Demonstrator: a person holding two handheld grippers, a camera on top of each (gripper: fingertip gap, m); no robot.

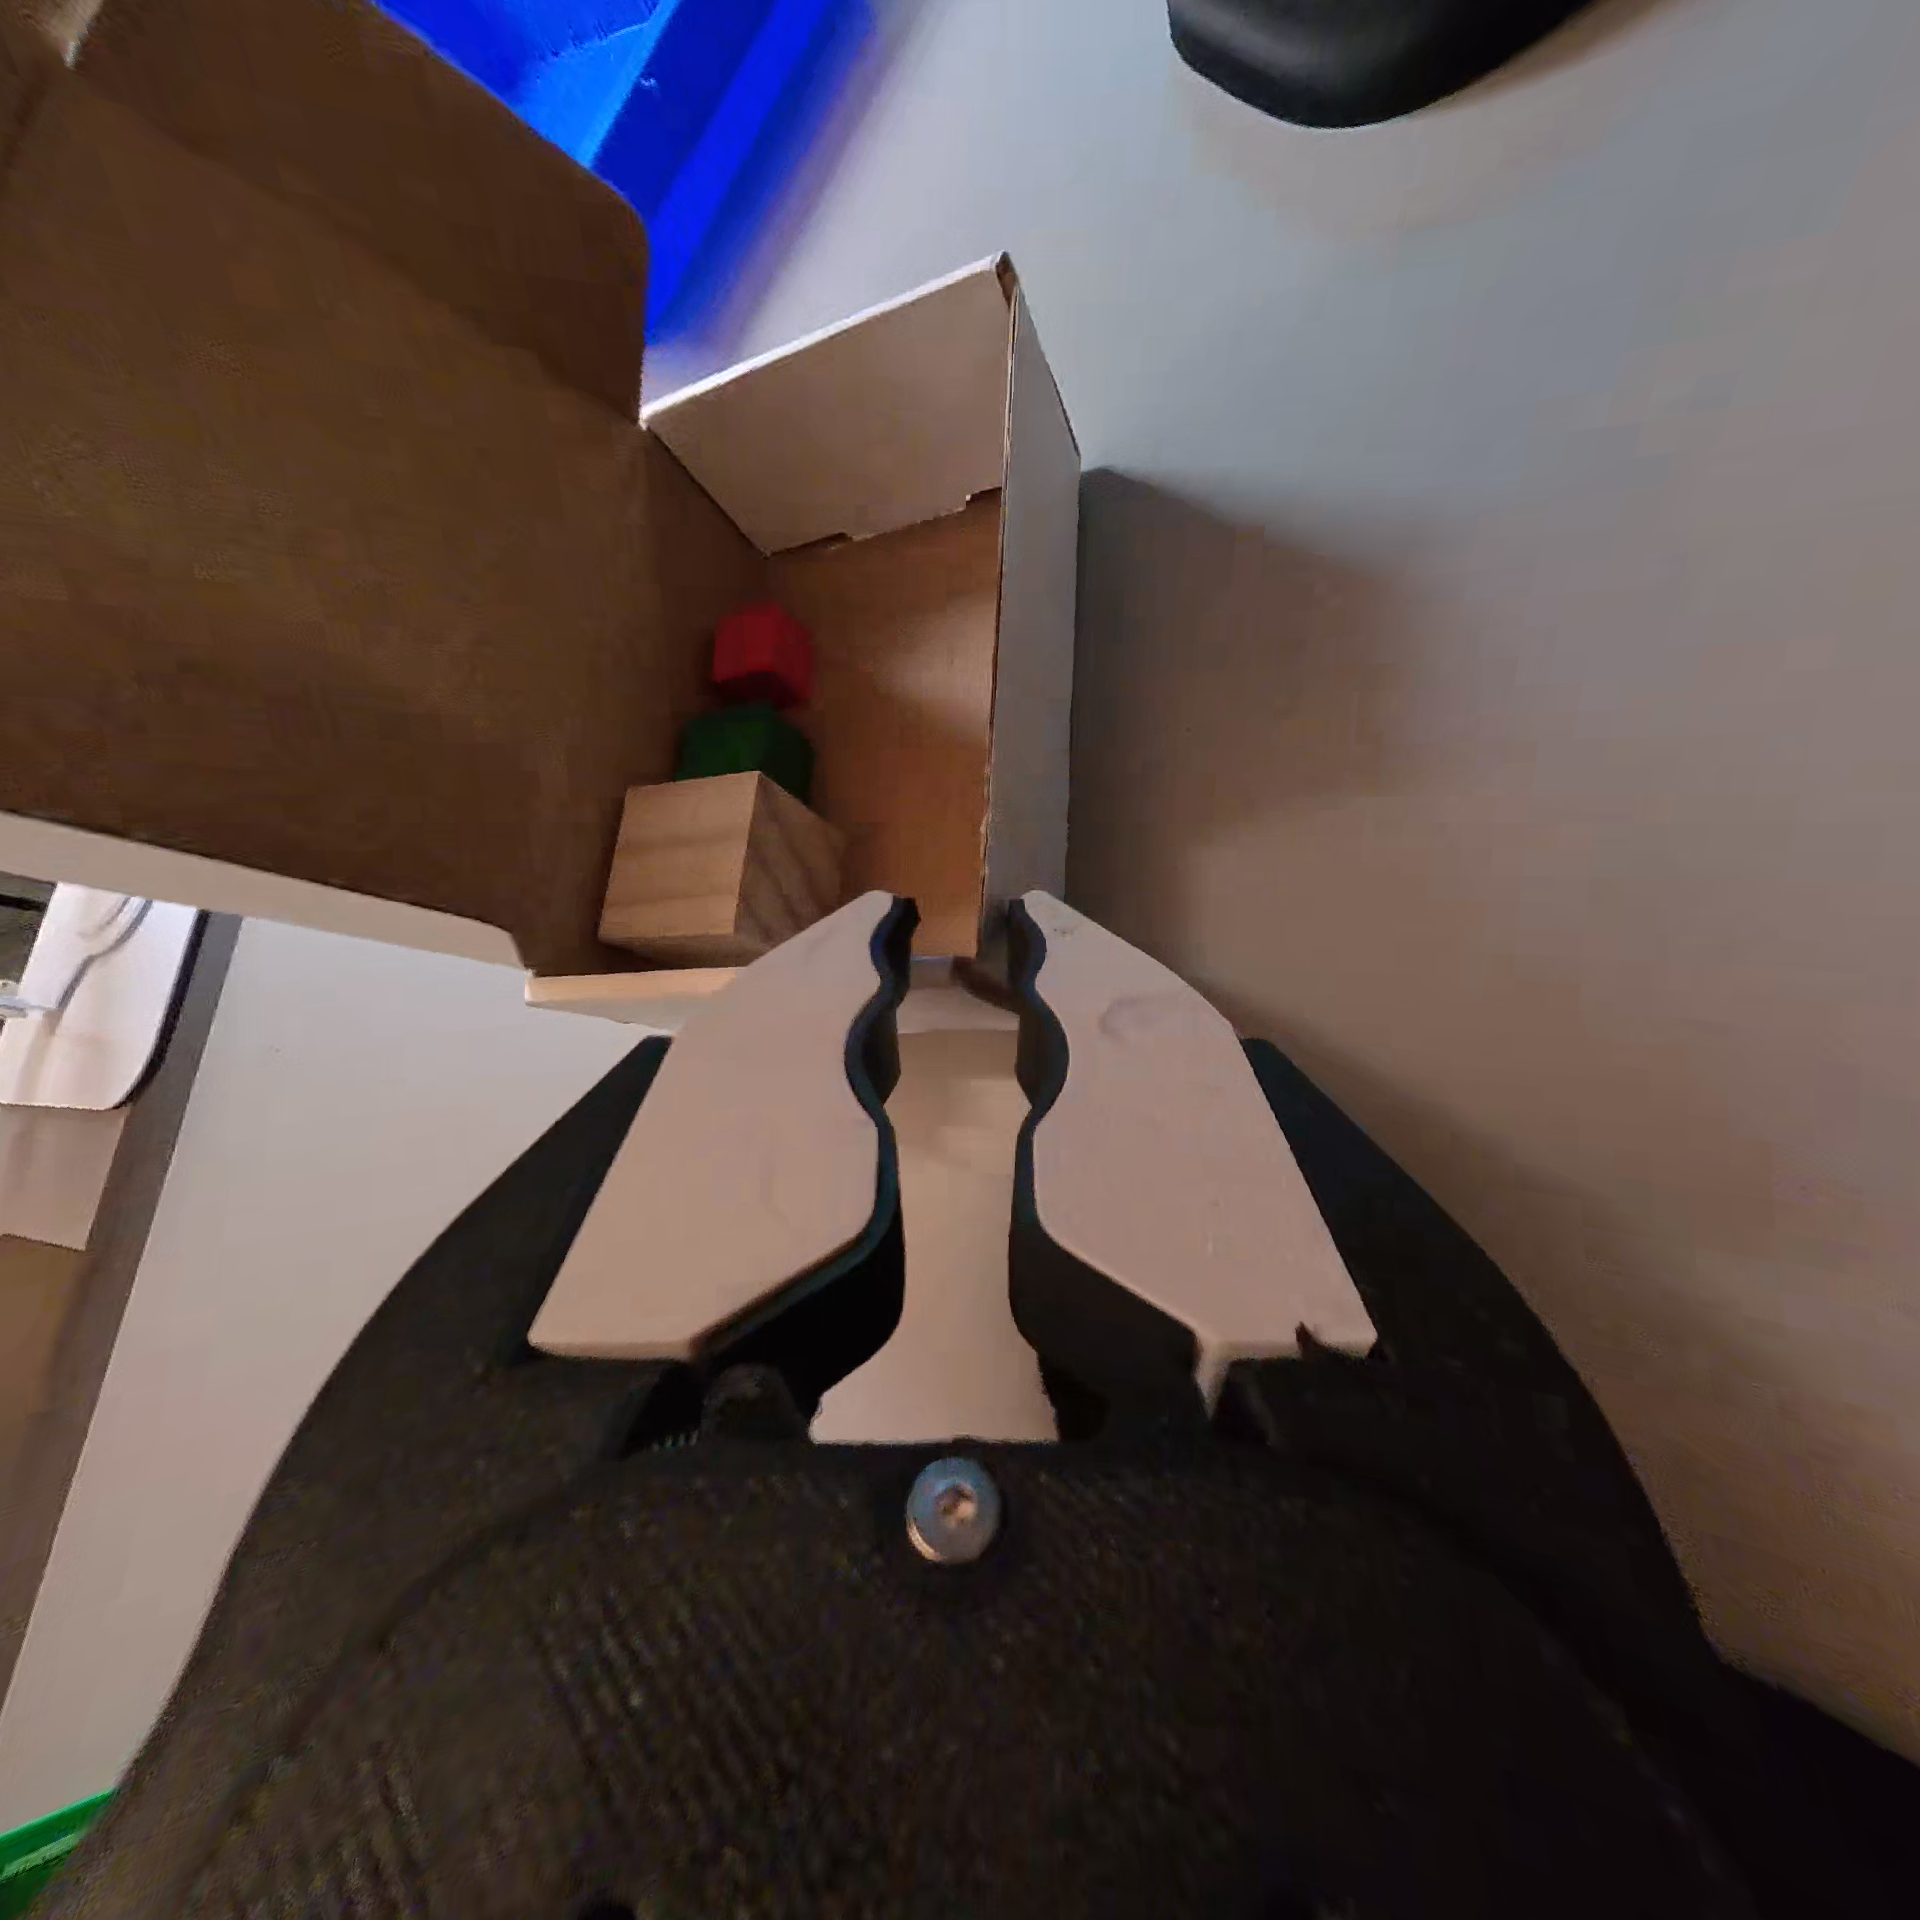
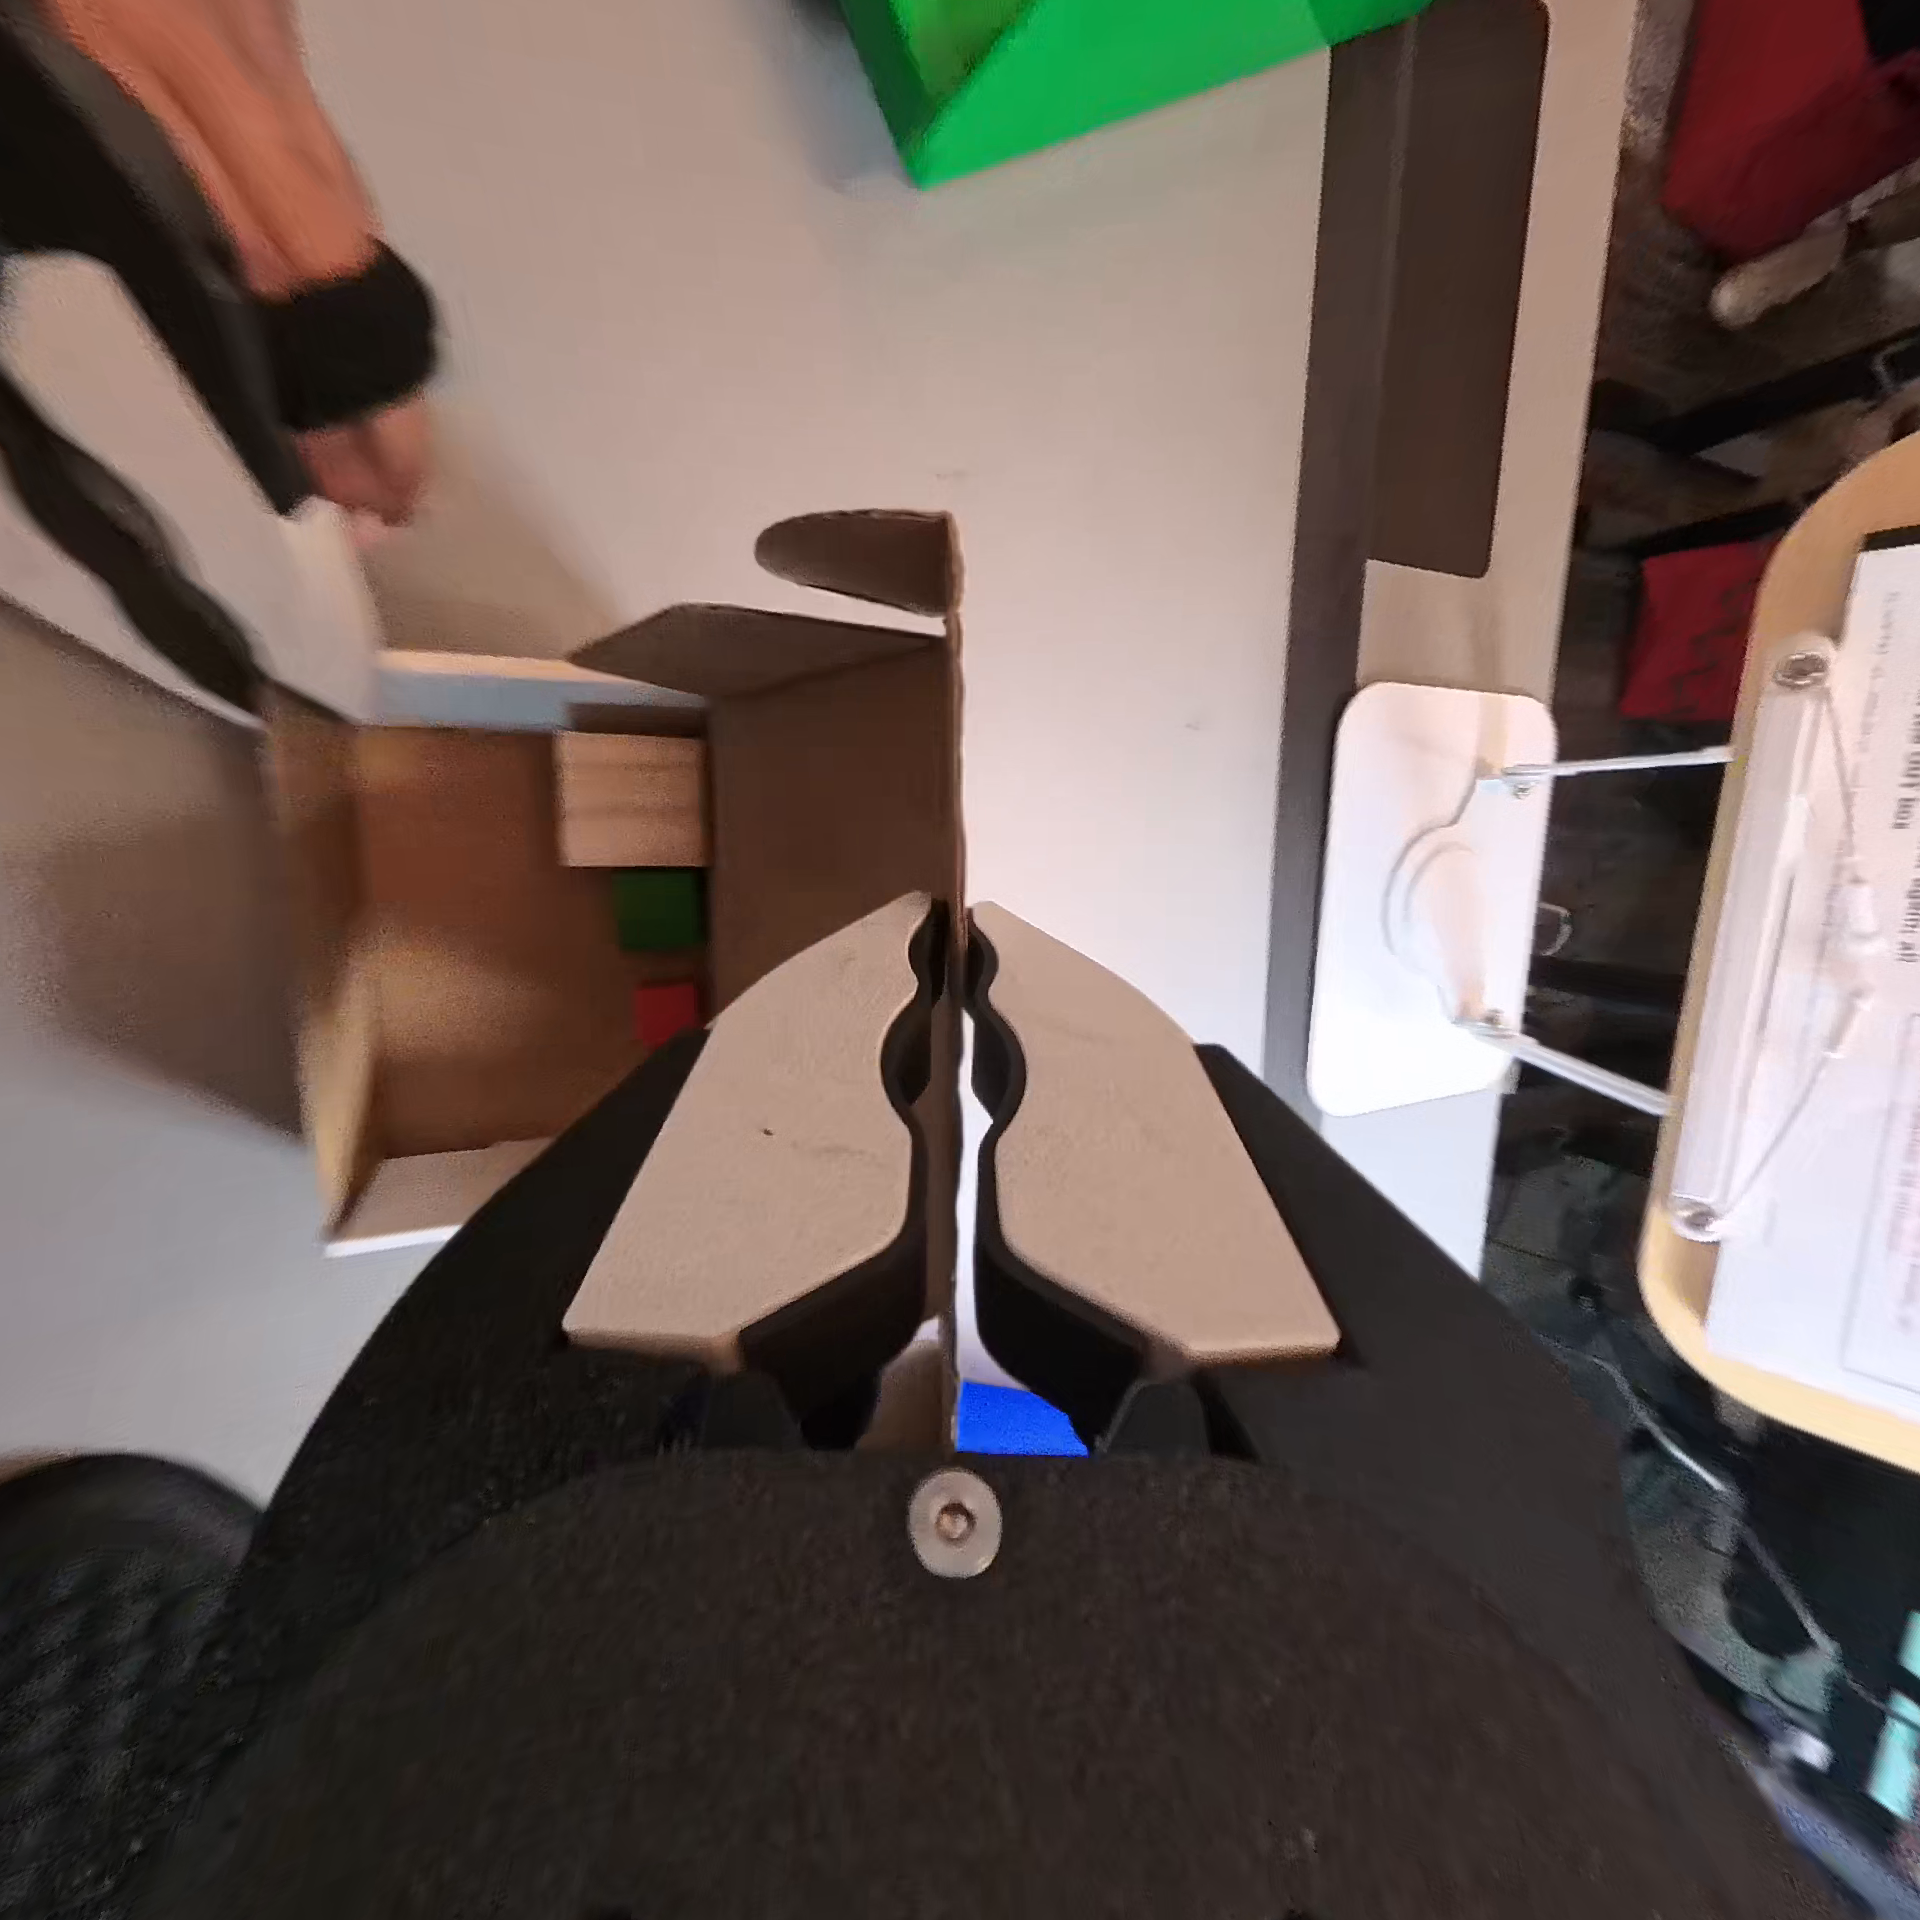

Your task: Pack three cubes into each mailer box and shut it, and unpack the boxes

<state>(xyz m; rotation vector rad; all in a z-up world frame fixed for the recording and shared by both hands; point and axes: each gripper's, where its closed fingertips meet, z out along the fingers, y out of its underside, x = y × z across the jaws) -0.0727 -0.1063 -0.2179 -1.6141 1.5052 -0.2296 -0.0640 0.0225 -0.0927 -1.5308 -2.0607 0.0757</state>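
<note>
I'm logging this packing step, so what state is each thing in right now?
Mailer box: open, three cubes inside.
Lid: raised, pinched by the right gripper.
Wooden cube: in the box, at one end of the row.
Green cube: in the box, middle of the row.
Red cube: in the box, far end.
Left gripper: at the box's corner, jaws slightly apart.
Right gripper: shut on the lid.

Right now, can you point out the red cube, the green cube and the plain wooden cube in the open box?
red cube (image 1: 762, 655), left wrist view, top face.
green cube (image 2: 659, 909), right wrist view, visible face.
wooden cube (image 1: 691, 868), left wrist view, near face.
</note>
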